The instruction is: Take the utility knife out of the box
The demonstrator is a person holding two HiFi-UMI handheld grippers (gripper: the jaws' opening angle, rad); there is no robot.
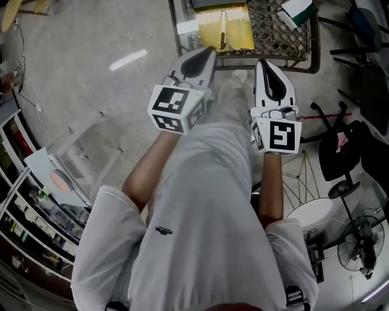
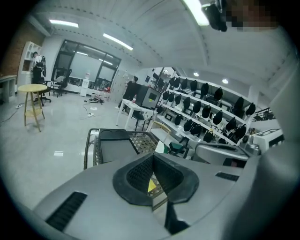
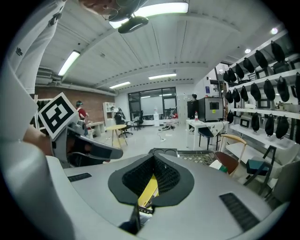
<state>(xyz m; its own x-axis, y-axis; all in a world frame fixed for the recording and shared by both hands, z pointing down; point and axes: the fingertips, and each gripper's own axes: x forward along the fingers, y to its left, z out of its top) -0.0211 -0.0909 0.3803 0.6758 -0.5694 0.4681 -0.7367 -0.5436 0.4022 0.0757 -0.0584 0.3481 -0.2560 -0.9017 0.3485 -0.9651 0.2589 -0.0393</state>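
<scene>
Box ahead, both claws clenched on nothing

The yellow box (image 1: 236, 27) sits at twelve o'clock on the mesh rack (image 1: 285, 42) (knife itself not discernible). The left gripper (image 1: 209, 51) and right gripper (image 1: 262, 62) are near it, jaws pressed together.

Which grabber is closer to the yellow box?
The left gripper: its tip sits right beside the yellow box, while the right gripper is farther aside.

Strip lights (image 3: 161, 8) shine on a glossy grey floor (image 2: 42, 154) beside laden wall shelves (image 2: 206, 115).
</scene>
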